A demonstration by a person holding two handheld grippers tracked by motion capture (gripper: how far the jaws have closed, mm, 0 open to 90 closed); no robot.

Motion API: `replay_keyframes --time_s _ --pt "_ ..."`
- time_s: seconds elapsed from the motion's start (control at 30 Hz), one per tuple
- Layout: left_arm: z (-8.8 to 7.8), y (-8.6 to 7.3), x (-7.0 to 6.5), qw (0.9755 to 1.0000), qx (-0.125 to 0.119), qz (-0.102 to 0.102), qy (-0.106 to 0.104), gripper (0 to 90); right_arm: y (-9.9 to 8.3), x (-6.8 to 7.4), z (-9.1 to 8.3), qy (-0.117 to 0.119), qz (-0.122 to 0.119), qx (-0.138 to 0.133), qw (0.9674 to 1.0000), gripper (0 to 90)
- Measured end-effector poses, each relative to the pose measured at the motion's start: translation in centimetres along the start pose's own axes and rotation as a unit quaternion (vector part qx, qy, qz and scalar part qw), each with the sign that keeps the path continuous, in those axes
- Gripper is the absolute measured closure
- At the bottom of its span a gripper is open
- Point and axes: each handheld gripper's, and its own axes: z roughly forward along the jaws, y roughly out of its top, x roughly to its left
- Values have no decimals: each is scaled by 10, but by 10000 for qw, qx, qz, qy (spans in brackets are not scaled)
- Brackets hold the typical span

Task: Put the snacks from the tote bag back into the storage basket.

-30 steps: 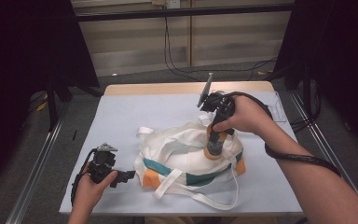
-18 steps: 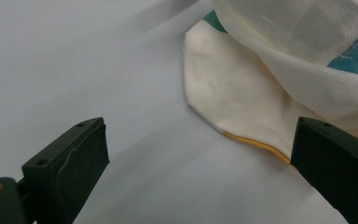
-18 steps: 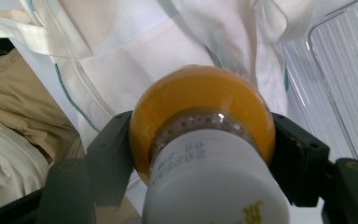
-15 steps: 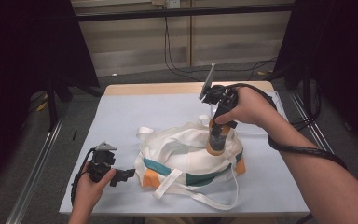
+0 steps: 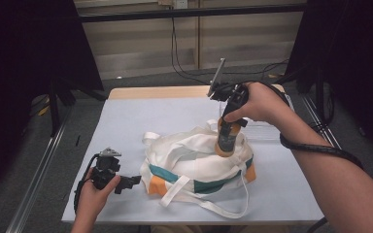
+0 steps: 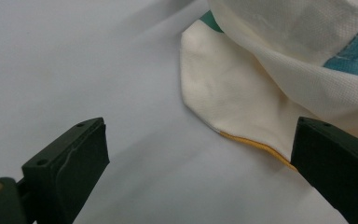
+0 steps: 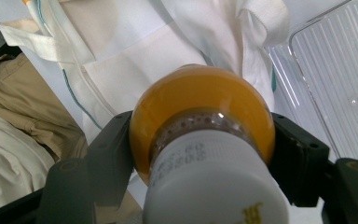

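**Bottle gripped above the bag, left gripper idle beside it**

High view: The right hand (image 5: 255, 103) comes in from the lower right of the frame, forearm slanting up to centre right, wrist bent so that the right gripper (image 5: 229, 127) points straight down. Its jaws are clamped on the neck of an orange bottle (image 5: 227, 140), which hangs upright with its base just over the top of the white bag (image 5: 194, 162) in mid-frame. A clear tray (image 5: 267, 130) lies just right of the bag, partly behind the hand. The left hand (image 5: 94, 191) sits at lower left, holding the left gripper (image 5: 128, 181) level, jaws aimed right at the bag's near corner, a short way off it. The blue-grey table (image 5: 141, 116) has bare room above and left of the bag; its near edge runs close below the bag's straps.

Left gripper view: The two black jaws stand wide apart with nothing between them. The bag's cream corner, edged in yellow, lies at centre right, just beside the right-hand jaw; bare table fills the left half.

Right gripper view: The jaws press on both sides of the bottle below its white cap (image 7: 214, 182). White cloth lies beneath, and the tray's ribbed corner shows at upper right.
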Motion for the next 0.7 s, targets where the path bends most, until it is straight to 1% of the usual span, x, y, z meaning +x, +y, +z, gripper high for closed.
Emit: replay_keyframes --time_s 0.03,0.1,0.13,0.2,0.23,0.27,0.3,0.33,0.37,0.43,0.47,0.5,0.53,0.57,0.7 --pt "0 0 0 10000 9 9 -4 38 0 0 -1 0 29 -8 10000 304" --pt "0 0 0 10000 20 7 -18 39 1 -2 -4 -33 -9 -56 10000 304" --pt "0 0 0 10000 22 13 -32 38 1 -2 -5 -24 58 -55 10000 304" --pt "0 0 0 10000 28 25 -21 38 1 -5 -8 -19 105 -64 9999 305" --pt "0 0 1 10000 28 14 -18 38 1 -7 -9 -20 87 -87 9999 305" --pt "0 0 1 10000 30 3 -13 38 1 -8 -10 -14 149 -77 9999 304" --pt "0 -1 1 10000 5 -17 -19 38 1 -9 -11 -22 128 -103 9999 305" --pt "-1 0 1 10000 26 -18 -61 38 1 -10 -12 -34 156 -83 9998 304" --pt "0 -1 1 10000 -8 -30 -24 38 2 -11 -13 -32 215 -57 9997 304" --pt "0 -1 2 10000 -1 -26 -33 38 2 -13 -14 -41 216 -53 9997 304" --pt "0 0 2 10000 59 -10 -53 38 1 -15 -14 -52 168 -57 9998 304" --pt "1 -1 1 10000 0 -45 -12 38 1 -16 -15 -58 191 -53 9998 304" --pt "1 -1 1 10000 8 -36 -3 38 2 -16 -16 -29 280 -35 9996 305" --pt "1 0 1 10000 32 -4 2 38 1 -18 -17 -30 255 -48 9997 304" --pt "1 0 0 10000 17 3 -15 38 2 -21 -20 -23 353 -49 9994 305"
